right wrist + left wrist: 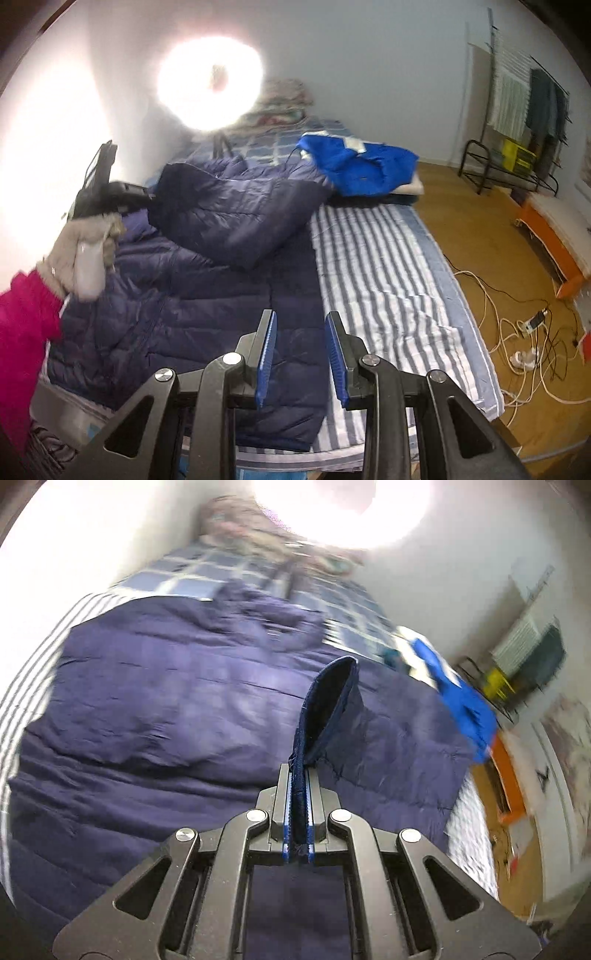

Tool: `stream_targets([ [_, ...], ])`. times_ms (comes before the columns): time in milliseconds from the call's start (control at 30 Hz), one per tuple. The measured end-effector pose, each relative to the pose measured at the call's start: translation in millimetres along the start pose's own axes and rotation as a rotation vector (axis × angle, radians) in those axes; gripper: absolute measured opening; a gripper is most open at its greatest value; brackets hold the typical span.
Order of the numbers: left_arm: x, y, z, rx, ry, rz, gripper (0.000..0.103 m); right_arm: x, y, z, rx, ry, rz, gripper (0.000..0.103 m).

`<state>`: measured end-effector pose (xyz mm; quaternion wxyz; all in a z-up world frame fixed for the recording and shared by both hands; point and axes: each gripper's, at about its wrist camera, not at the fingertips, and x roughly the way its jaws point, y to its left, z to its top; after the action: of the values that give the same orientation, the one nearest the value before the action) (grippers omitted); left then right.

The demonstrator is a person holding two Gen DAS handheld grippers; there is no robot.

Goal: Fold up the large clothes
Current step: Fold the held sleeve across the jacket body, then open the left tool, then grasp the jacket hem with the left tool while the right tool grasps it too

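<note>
A large navy puffer jacket (192,295) lies spread on the bed, one sleeve (240,218) folded across its body. My left gripper (299,770) is shut on that sleeve's ribbed cuff (327,705), which sticks up in a loop beyond the fingers. The right wrist view shows the same gripper (146,194) at the left, held by a gloved hand (81,247) with a pink sleeve. My right gripper (300,317) hovers open above the jacket's lower right edge, with nothing between its blue pads (267,354).
A bright blue jacket (362,166) lies further up the bed on checked bedding (266,144). The striped sheet (388,277) shows right of the navy jacket. A ring light (210,81) glares at the wall. On the wooden floor are cables (517,332), an orange bench (554,236) and a drying rack (517,110).
</note>
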<state>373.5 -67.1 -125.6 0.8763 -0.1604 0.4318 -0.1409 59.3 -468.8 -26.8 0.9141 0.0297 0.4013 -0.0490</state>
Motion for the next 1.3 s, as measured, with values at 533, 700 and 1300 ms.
stream_targets([
  [533,31.6,119.4,72.2,-0.154,-0.149,0.083,0.004,26.7,37.6,1.0,-0.08,0.077,0.033,0.028],
  [700,57.4,164.6,68.2,-0.296,-0.132,0.118,0.004,30.8,44.9,2.3,-0.09,0.087,0.054,0.028],
  [1300,-19.0,166.9,77.0,-0.129,-0.118,0.27,0.039,28.9,42.0,2.2,-0.092,0.068,0.075,0.03],
])
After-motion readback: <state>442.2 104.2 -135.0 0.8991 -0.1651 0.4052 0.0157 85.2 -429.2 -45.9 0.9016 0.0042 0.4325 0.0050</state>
